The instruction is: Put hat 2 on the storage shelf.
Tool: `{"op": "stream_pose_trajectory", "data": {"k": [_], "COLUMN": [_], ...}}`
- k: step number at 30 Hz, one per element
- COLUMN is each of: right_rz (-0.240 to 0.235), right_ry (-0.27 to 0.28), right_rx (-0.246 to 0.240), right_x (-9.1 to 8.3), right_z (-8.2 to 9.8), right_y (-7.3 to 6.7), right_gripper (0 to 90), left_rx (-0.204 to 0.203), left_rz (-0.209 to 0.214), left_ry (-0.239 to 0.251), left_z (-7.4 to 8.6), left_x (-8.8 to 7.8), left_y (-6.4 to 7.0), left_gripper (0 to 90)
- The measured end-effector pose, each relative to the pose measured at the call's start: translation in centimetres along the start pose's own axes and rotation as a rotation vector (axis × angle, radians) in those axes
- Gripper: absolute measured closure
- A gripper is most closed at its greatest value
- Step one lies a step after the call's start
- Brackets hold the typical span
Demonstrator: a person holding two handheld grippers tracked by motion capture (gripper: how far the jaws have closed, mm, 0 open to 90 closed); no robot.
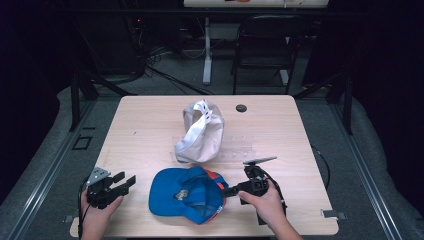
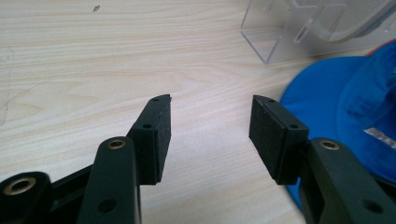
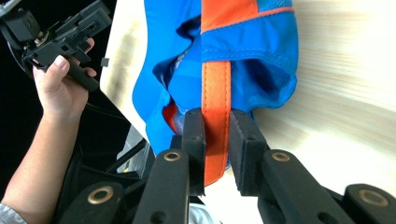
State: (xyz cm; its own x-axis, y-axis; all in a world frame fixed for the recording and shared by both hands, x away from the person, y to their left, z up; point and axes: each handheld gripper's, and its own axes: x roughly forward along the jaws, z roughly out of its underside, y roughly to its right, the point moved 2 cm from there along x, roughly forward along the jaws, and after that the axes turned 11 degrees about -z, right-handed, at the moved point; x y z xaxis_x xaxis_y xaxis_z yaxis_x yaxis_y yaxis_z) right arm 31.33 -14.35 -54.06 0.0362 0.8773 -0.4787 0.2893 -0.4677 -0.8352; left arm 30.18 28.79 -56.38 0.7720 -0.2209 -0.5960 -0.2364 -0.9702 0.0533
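Right gripper (image 3: 216, 135) clamped on the orange strap (image 3: 215, 93) of the blue cap (image 1: 187, 195), which lies at the table's (image 1: 280, 130) 6 o'clock edge. Left gripper (image 2: 210, 128) wide, nothing between pads, at the cap's 9 o'clock. White cap (image 1: 200, 132) at 12.

Left gripper (image 2: 210, 135) at six o'clock, jaws apart over bare wooden table (image 2: 93, 60). Blue cap (image 2: 345, 102) lies at three o'clock, just beside the right jaw. Clear plastic stand (image 2: 275, 35) sits at one o'clock.
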Motion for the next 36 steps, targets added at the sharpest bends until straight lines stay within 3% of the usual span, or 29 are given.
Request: {"op": "stream_pose_trajectory", "data": {"k": [3, 4, 14, 21, 22, 23, 26, 27, 28, 29, 30, 31, 32, 33, 34, 35, 36], "right_rz": [0.023, 0.046, 0.159, 0.166, 0.136, 0.136, 0.049, 0.049, -0.01, -0.01, -0.071, -0.105, -0.105, -0.143, -0.213, -0.213, -0.274], "right_ry": [0.019, 0.029, 0.033, 0.027, 0.024, 0.024, 0.039, 0.039, 0.054, 0.054, 0.079, 0.071, 0.071, 0.086, 0.112, 0.112, 0.121], "right_rx": [0.015, 0.019, 0.014, 0.057, 0.09, 0.09, 0.137, 0.137, 0.156, 0.156, 0.184, 0.18, 0.18, 0.191, 0.213, 0.213, 0.221], "right_x": [-1.8, -2.8, -7.1, -8.6, -8.8, -8.8, -9.5, -9.5, -9.9, -9.9, -10.1, -10.5, -10.5, -10.6, -10.9, -10.9, -11.2], "right_z": [-0.1, -0.2, -0.8, -1.3, -1.4, -1.4, -1.8, -1.8, -2.0, -2.0, -2.2, -2.3, -2.3, -2.4, -2.6, -2.6, -2.8], "right_y": [-0.4, -0.8, -2.3, -2.4, -2.4, -2.4, -2.9, -2.9, -3.1, -3.1, -3.2, -3.2, -3.2, -3.3, -3.5, -3.5, -3.7], "right_gripper": [78.0, 78.0, 78.1, 78.1, 78.1, 78.1, 78.2, 78.2, 78.2, 78.2, 78.3, 78.3, 78.3, 78.3, 78.3, 78.3, 78.4], "left_rx": [0.001, 0.004, 0.012, 0.01, 0.012, 0.015, 0.014, 0.013, 0.013, 0.013, 0.004, 0.004, 0.002, 0.003, 0.004, 0.004, 0.008], "left_rz": [0.002, 0.009, 0.028, 0.03, 0.028, 0.03, 0.029, 0.03, 0.029, 0.029, 0.026, 0.026, 0.027, 0.028, 0.028, 0.028, 0.028], "left_ry": [0.001, -0.018, -0.005, 0.002, 0.0, -0.003, 0.0, 0.002, -0.01, -0.01, -0.001, -0.001, 0.0, 0.002, 0.005, 0.005, -0.005], "left_z": [-0.1, -0.2, -0.8, -0.8, -0.8, -0.8, -0.8, -0.8, -0.8, -0.8, -0.8, -0.8, -0.8, -0.8, -0.8, -0.8, -0.8], "left_x": [0.6, 1.0, 1.7, 1.9, 1.8, 1.8, 1.7, 1.7, 1.7, 1.7, 1.7, 1.7, 1.7, 1.7, 1.7, 1.7, 1.6], "left_y": [0.1, 0.1, 0.8, 0.9, 0.9, 0.9, 0.9, 0.9, 0.7, 0.7, 0.7, 0.7, 0.7, 0.7, 0.7, 0.7, 0.7], "left_gripper": [49.1, 49.1, 49.0, 49.0, 49.0, 49.0, 49.0, 49.0, 49.0, 48.9, 48.9, 49.0, 49.0, 48.9, 48.9, 48.9, 48.9]}}
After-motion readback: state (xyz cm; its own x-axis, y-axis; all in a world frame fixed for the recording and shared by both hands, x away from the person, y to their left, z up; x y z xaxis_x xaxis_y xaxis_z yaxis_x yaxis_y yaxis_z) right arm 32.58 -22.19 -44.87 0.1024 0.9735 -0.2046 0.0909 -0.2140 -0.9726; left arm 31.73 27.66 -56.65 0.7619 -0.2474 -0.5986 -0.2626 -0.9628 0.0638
